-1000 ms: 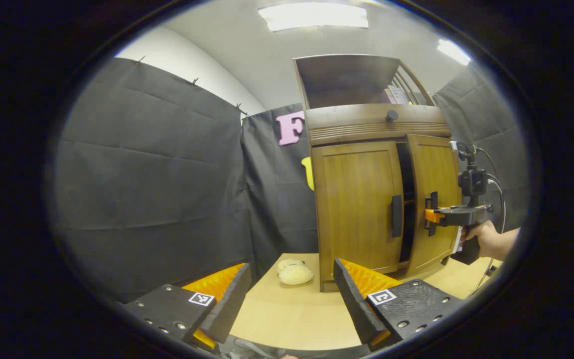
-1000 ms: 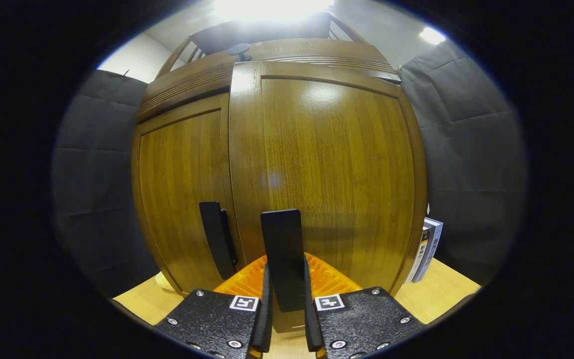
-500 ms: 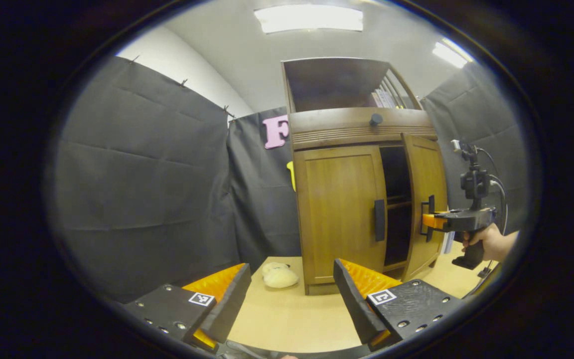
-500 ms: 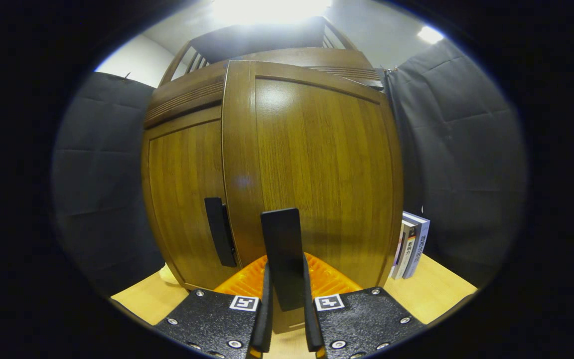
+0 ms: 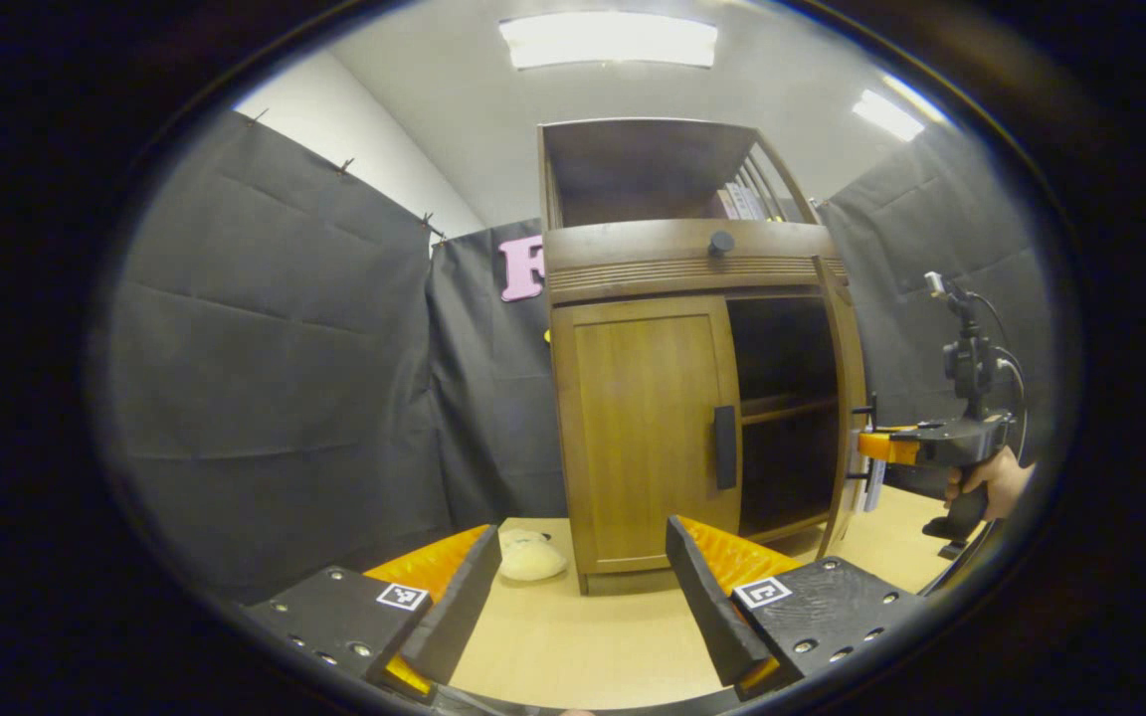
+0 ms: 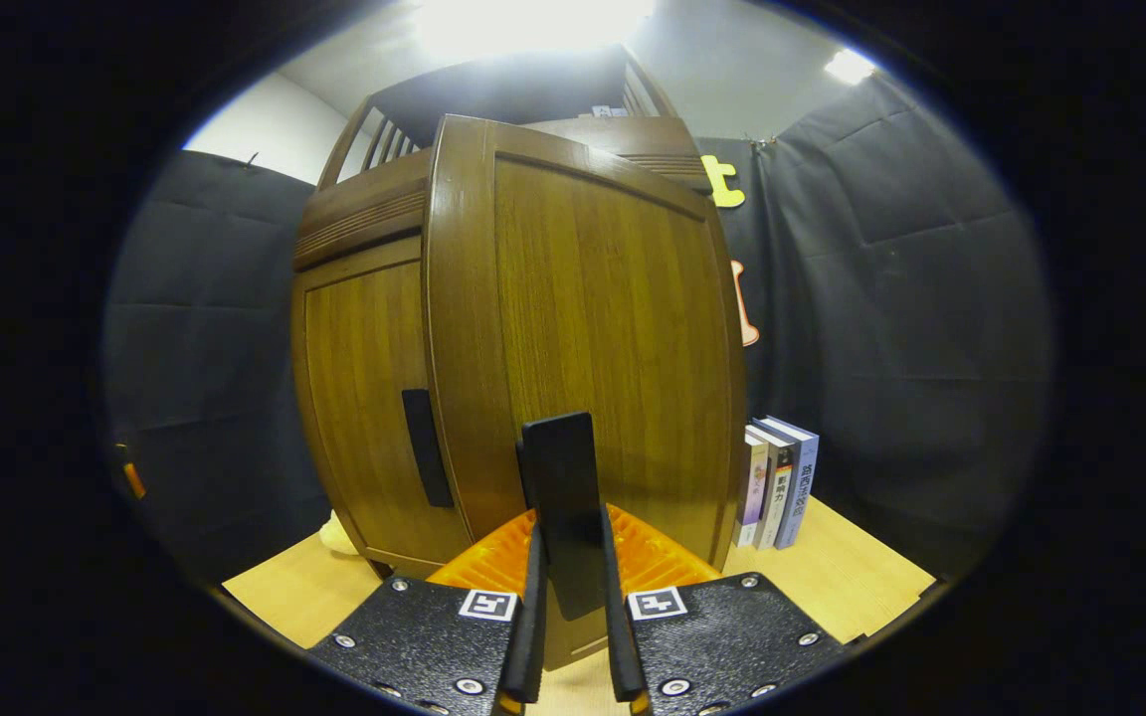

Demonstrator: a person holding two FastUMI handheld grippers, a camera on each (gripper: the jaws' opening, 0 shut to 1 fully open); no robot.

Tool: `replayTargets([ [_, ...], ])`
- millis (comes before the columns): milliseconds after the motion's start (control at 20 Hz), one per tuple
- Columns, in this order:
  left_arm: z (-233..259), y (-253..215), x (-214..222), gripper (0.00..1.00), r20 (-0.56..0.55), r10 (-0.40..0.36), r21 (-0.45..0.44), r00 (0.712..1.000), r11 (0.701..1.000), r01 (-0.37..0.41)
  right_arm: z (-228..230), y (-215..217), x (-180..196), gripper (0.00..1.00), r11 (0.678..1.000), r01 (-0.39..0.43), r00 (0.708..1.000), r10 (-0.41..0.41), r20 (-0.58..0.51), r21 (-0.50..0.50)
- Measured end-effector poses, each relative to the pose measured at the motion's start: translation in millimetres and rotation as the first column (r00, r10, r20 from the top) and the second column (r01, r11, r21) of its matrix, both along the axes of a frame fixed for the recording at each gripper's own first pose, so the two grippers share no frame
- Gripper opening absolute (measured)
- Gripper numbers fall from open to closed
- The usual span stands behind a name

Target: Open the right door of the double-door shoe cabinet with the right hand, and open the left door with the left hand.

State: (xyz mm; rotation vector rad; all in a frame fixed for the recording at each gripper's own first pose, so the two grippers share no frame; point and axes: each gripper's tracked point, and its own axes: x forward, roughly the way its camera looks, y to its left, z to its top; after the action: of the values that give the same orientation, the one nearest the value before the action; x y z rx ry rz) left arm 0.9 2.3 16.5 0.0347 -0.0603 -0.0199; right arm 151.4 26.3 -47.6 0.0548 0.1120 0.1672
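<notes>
Your right gripper (image 6: 569,636) is clamped on the right door's handle (image 6: 561,507); that door (image 6: 583,348) stands swung out ahead of it. Your left gripper (image 5: 578,607) gapes, holding nothing; the left door (image 5: 645,428), closed, lies farther ahead.

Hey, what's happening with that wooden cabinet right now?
A person is opening a double-door shoe cabinet with two handheld grippers. The right gripper is shut on the right door's handle, and the right door stands swung wide open, showing dark shelves inside. The left door is closed, its handle untouched. The left gripper hangs open, short of the cabinet, above the table.
</notes>
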Motion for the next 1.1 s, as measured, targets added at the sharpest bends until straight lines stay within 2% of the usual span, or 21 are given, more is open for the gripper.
replayTargets([
  [100,1,-6,3,0.95,0.004,-0.011,-0.009,1.0,1.0,0.011,0,-10,-6,0.27,1.0,0.011,1.0,-0.011,-0.002,-0.002],
  [150,-2,-9,4,1.0,0.002,-0.019,-0.014,1.0,1.0,0.019,1,-14,-9,0.26,1.0,0.017,1.0,-0.017,-0.001,-0.005],
  [350,-6,-22,8,1.0,-0.002,-0.048,-0.025,0.999,0.999,0.047,1,-35,-21,0.24,0.999,0.049,0.999,-0.049,-0.002,-0.011],
  [400,-6,-25,9,0.95,-0.003,-0.055,-0.029,0.998,0.998,0.055,0,-39,-23,0.22,0.998,0.056,0.998,-0.056,-0.002,-0.014],
  [450,-9,-29,10,1.0,-0.007,-0.062,-0.033,0.998,0.998,0.061,1,-44,-25,0.23,0.998,0.065,0.998,-0.065,0.0,-0.018],
  [500,-11,-32,11,1.0,-0.01,-0.07,-0.039,0.997,0.997,0.07,2,-49,-27,0.21,0.997,0.075,0.997,-0.075,0.003,-0.021],
  [550,-11,-36,12,0.95,-0.012,-0.078,-0.043,0.997,0.996,0.077,3,-54,-30,0.2,0.996,0.084,0.996,-0.084,0.002,-0.021],
  [650,-12,-38,14,0.95,-0.01,-0.089,-0.037,0.996,0.995,0.088,3,-70,-36,0.19,0.993,0.115,0.993,-0.115,0.001,-0.022],
  [700,-12,-37,14,1.0,-0.005,-0.092,-0.033,0.996,0.995,0.091,2,-80,-38,0.18,0.991,0.134,0.991,-0.135,-0.007,-0.025],
  [800,-12,-37,13,1.0,0.0,-0.101,-0.03,0.995,0.994,0.1,-7,-95,-38,0.18,0.986,0.166,0.985,-0.166,-0.041,-0.019],
  [850,-12,-37,12,0.95,0.0,-0.104,-0.031,0.995,0.994,0.104,-7,-105,-40,0.17,0.982,0.188,0.981,-0.189,-0.041,-0.013],
  [900,-13,-39,14,0.95,-0.001,-0.108,-0.032,0.994,0.994,0.108,-7,-112,-44,0.17,0.978,0.208,0.977,-0.208,-0.042,-0.01],
  [1000,-16,-41,15,0.95,-0.003,-0.12,-0.034,0.993,0.992,0.12,-8,-125,-52,0.11,0.971,0.24,0.97,-0.241,-0.039,-0.015],
  [1050,-16,-43,18,0.95,-0.001,-0.126,-0.032,0.992,0.992,0.126,-8,-131,-56,0.14,0.967,0.255,0.966,-0.256,-0.04,-0.026],
  [1100,-17,-45,20,1.0,0.001,-0.131,-0.027,0.991,0.991,0.131,-9,-138,-58,0.07,0.963,0.269,0.962,-0.27,-0.041,-0.034],
])
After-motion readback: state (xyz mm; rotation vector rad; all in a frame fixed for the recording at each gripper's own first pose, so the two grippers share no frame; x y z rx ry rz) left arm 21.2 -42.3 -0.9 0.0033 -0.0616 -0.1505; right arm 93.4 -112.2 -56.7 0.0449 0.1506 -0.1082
